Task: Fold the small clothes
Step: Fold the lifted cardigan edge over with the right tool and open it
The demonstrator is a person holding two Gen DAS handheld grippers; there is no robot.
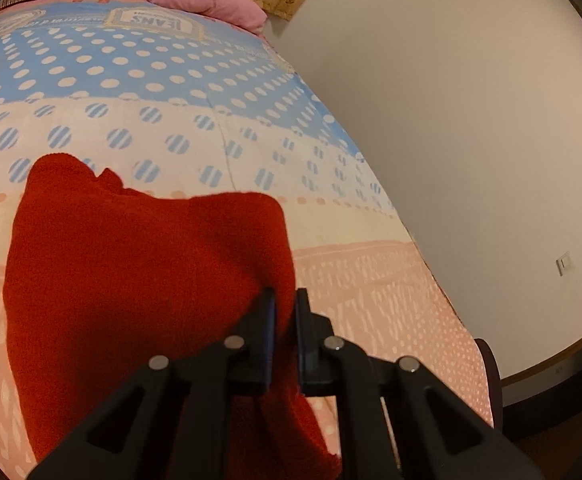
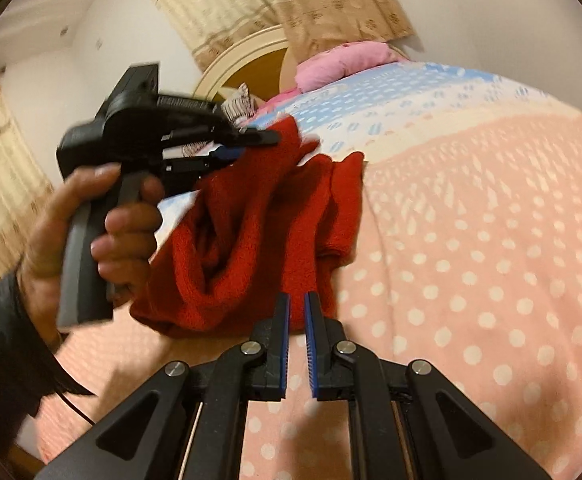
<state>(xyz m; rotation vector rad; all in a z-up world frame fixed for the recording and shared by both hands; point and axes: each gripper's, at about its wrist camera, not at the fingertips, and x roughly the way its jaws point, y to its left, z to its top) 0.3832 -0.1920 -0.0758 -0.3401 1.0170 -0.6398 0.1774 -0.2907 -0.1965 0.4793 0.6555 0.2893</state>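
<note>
Left wrist view: bed fills most of the frame, quilt in pink, cream and blue bands w/ polka dots. Red knit garment lies on the pink/cream part, long axis running from the near edge toward the headboard end, far edge bunched. In the right wrist view the same garment is crumpled in folds, one end lifted up toward the left. Pink pillow sits at the far end. Printed patch on the blue band reads "JEANS", seen upside down; smaller text unreadable. Left gripper is clamped on the garment's right edge, cloth pinched btwn its jaws. Right gripper has jaws parted by a narrow gap w/ nothing btwn them, tips just beside the garment's near edge.
</note>
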